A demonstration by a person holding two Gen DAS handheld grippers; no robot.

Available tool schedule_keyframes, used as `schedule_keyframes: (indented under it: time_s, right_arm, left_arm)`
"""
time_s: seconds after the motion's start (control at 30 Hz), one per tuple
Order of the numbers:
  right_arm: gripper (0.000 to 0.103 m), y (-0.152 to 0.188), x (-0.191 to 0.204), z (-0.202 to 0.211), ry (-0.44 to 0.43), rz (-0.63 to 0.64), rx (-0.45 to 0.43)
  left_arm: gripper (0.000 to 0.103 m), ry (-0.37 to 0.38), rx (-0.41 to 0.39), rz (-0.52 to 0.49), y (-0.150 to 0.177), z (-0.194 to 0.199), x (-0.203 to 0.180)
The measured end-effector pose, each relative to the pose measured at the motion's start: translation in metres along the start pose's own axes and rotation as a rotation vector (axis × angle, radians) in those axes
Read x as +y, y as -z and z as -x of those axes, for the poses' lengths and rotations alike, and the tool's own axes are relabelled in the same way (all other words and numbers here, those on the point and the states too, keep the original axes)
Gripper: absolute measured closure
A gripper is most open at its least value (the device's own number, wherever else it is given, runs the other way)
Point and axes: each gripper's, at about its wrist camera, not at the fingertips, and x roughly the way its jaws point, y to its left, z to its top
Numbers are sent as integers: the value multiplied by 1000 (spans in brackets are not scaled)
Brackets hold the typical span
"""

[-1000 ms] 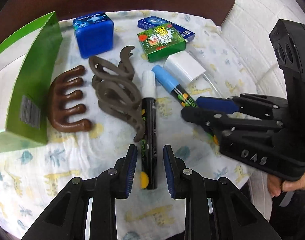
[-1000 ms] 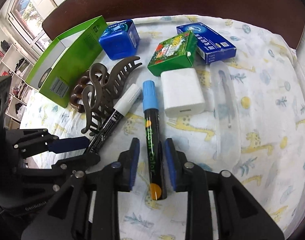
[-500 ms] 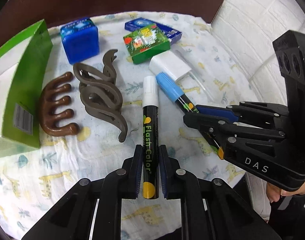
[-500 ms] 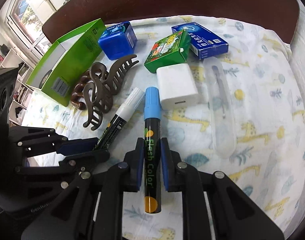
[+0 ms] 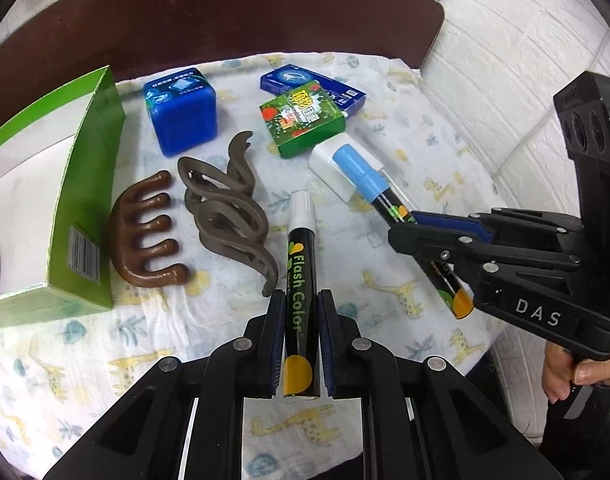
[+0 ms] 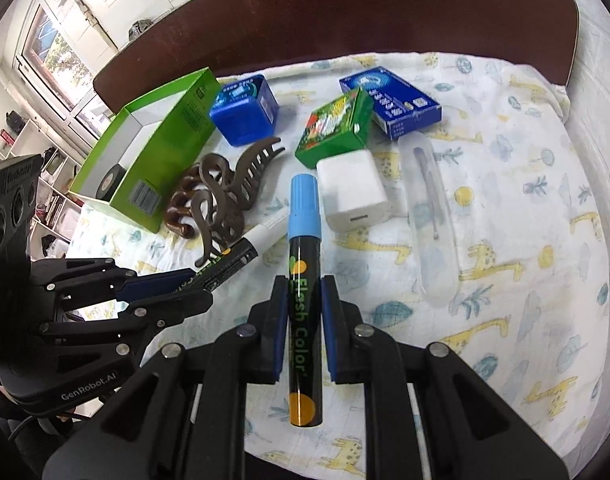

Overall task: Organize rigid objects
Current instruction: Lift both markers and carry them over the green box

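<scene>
My left gripper is shut on a black marker with a white cap, held above the patterned cloth. My right gripper is shut on a black marker with a blue cap, also lifted. The right gripper shows in the left wrist view with the blue-capped marker. The left gripper shows in the right wrist view with the white-capped marker. An open green box stands at the left.
On the cloth lie a brown comb, a grey-brown hair claw, a blue cube box, a green carton, a blue flat box, a white charger and a clear tube. A dark headboard stands behind.
Both grippers closed on their markers and lifted them off the cloth. They have risen and drawn back a little.
</scene>
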Motion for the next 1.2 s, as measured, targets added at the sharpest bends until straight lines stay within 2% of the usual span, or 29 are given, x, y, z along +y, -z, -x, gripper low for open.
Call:
schedule_keyframes:
  time_s: [0.17,0.2,0.37,0.47,0.73,0.9,1.07,1.2]
  right_arm:
    - [87,2,2,-8,7,0,32]
    - [87,4,2,-11,8,-3,42]
    - [87,9,1,-17,15,-13,62]
    - [87,8,1,-15,12,-26,51]
    - [87,-15,18,24,-8,8,-70]
    - [87,-43,53,39,-57,74,-142]
    - [87,-72,94,27,-117,126,-157]
    - [87,-92,132,-1,-164,154,-119]
  left_arm:
    - [88,-13,97,-17,10,-26,-2]
    - [88,-22,70,-27,10,-23,-4]
    - [88,-44,68,-51,1,-28,-4]
    - [88,-3,67,-20,-2,-22,3]
    - [88,-22,-137,20,-13,56,29]
    - [88,-110,-238,54,-16,100,59]
    - [88,-206,-289,149,-18,120,110]
    - [88,-253,-286,228,-17,118,153]
